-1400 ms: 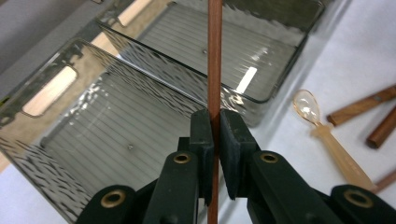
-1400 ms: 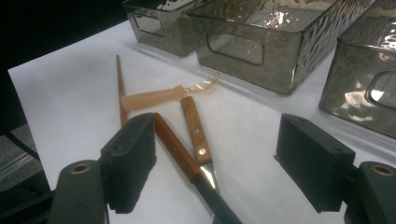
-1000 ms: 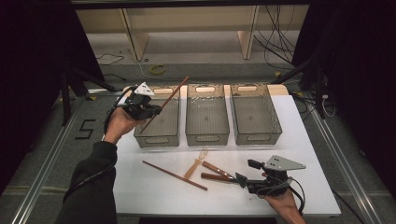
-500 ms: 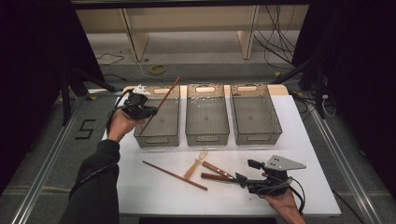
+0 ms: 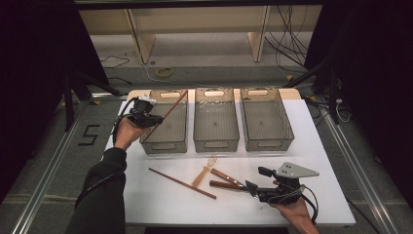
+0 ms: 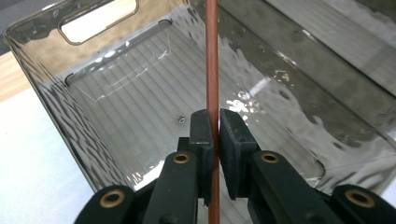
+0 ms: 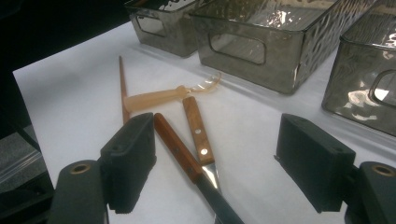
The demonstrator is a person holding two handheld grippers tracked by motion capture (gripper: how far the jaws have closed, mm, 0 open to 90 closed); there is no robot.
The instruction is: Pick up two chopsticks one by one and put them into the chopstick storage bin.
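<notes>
Left gripper (image 6: 212, 135) clamped on a brown chopstick (image 6: 212, 60), stick running up between the pads and out over the leftmost clear bin (image 6: 116, 107) (bin floor directly beyond the jaws). Right gripper (image 7: 215, 163) wide open, two wooden-handled knives (image 7: 187, 140) lying between the jaws, untouched.

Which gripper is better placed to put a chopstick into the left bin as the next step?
Left. The left gripper is shut on a chopstick above the left bin; the right gripper is open near the knives.
</notes>
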